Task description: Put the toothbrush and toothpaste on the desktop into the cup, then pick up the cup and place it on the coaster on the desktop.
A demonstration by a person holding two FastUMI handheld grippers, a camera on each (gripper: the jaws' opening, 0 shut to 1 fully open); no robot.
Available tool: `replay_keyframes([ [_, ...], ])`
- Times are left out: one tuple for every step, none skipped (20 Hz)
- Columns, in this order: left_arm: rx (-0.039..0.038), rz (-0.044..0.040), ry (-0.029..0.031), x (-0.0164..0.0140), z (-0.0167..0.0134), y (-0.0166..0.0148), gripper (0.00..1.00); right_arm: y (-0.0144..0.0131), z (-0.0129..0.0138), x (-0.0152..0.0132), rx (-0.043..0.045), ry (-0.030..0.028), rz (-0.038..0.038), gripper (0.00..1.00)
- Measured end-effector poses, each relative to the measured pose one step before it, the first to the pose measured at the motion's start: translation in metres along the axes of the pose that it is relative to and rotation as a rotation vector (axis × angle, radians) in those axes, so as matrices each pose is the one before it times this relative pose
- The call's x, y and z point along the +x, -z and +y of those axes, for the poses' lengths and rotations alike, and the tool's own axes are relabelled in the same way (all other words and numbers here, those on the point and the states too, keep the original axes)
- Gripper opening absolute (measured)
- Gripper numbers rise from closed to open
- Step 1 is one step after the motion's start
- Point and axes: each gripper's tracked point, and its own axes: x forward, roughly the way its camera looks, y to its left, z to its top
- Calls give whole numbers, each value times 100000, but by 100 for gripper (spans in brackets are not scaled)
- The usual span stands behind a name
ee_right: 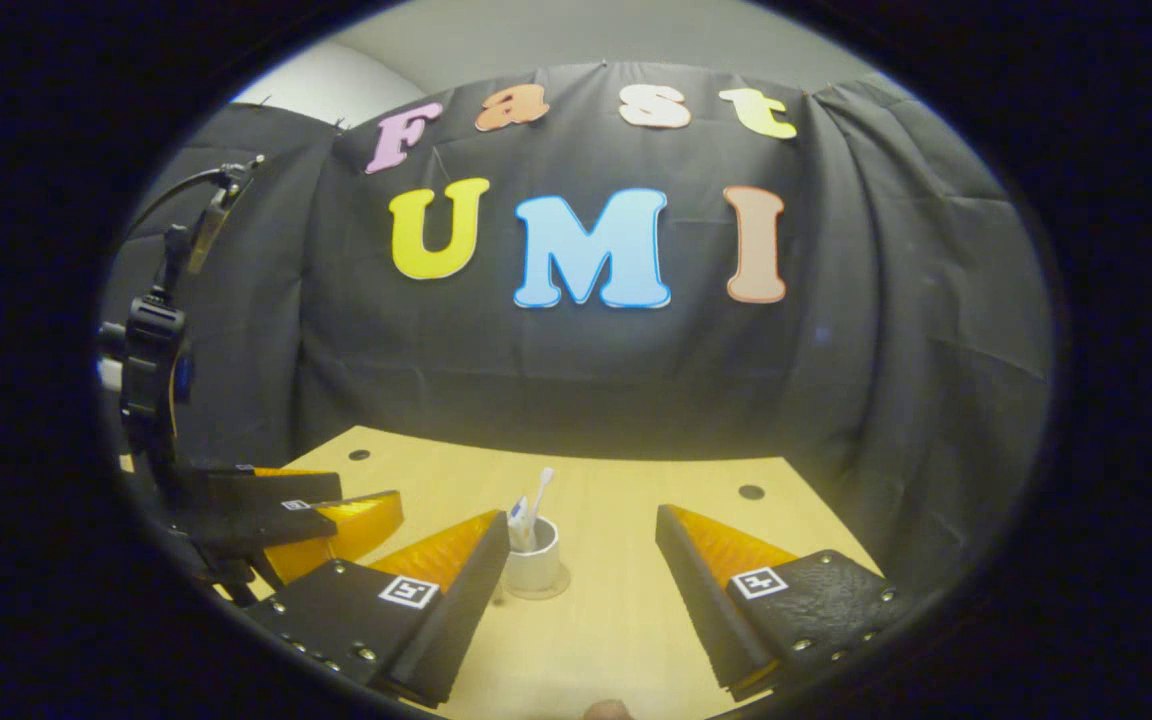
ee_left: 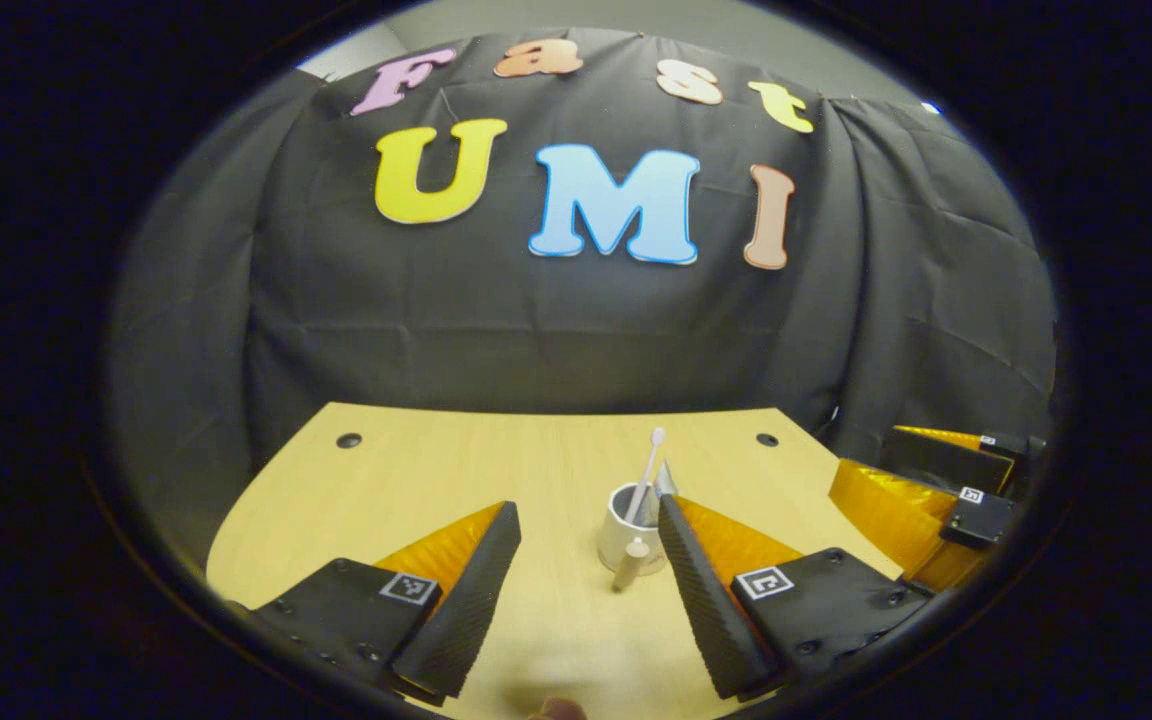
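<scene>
- Booth wall (ee_left: 576,330): black cloth, hung behind the table from 9 to 3 o'clock in both views.
- Table (ee_left: 456,470): pale wood; two dark round holes near its far edge. It carries all task items.
- Left gripper (ee_left: 588,590): released, jaws spread wide, nothing held. In the left gripper view the cup stands just ahead between its fingers, nearer the finger at 4 o'clock.
- Right gripper (ee_right: 583,595): released, jaws spread wide, nothing held. In the right gripper view the cup stands just beside its finger at 7 o'clock.
- Cup (ee_left: 633,528): white, upright on the table, mid-table.
- Coaster (ee_right: 536,585): a thin disc shows under the cup in the right gripper view; judged to be the coaster.
- Toothbrush (ee_left: 648,468): standing in the cup, head leaning toward 1 o'clock.
- Toothpaste (ee_right: 518,523): standing in the cup beside the toothbrush.
- Step in hand: judged the last one; both items are loaded and the cup appears seated on the coaster.
- Next move: confirm seating; withdraw both grippers without knocking the cup.
</scene>
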Motion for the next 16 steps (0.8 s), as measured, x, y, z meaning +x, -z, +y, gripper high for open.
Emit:
replay_keyframes([
  [452,-3387,-802,-833,484,-745,92,-720,374,-69,-613,408,-3035,91],
  [607,-2891,-377,-490,392,-438,92,-587,259,-173,-650,1007,-2676,91],
  [604,-2347,-619,-535,553,-232,92,-697,226,-201,-748,1414,-2333,90],
  [655,-1578,-389,-409,594,-248,92,-396,223,-321,-684,1472,-1885,90],
  [432,-1812,-437,-450,663,-202,92,-451,304,-78,-500,826,-1569,91],
  [189,-1441,-153,-324,374,-387,92,-250,265,-191,-406,636,-956,90],
  [150,-1280,-287,-396,400,-222,92,-336,292,-3,-192,764,-992,90],
  [244,-882,-350,-431,550,-279,92,-131,216,-38,-57,63,-919,90],
  [-89,-1754,-502,-305,396,-215,92,-199,357,83,-68,-127,-714,90],
  [107,-1212,-143,-136,330,-284,92,-315,92,67,-151,680,-853,90],
  [628,-1380,-1276,-175,604,-179,92,-218,22,67,-9,423,-742,89],
  [876,-1330,-625,128,284,-328,92,-164,113,125,155,238,-1022,89],
  [491,-1179,-205,-91,193,-315,92,-69,36,264,198,473,-249,89],
  [168,-367,-195,-20,379,-169,92,-54,-60,175,274,352,-96,89],
  [-138,-295,53,8,166,-174,92,-145,137,140,222,306,119,89],
  [-371,-206,252,349,191,-206,92,-217,156,18,94,49,-350,89],
])
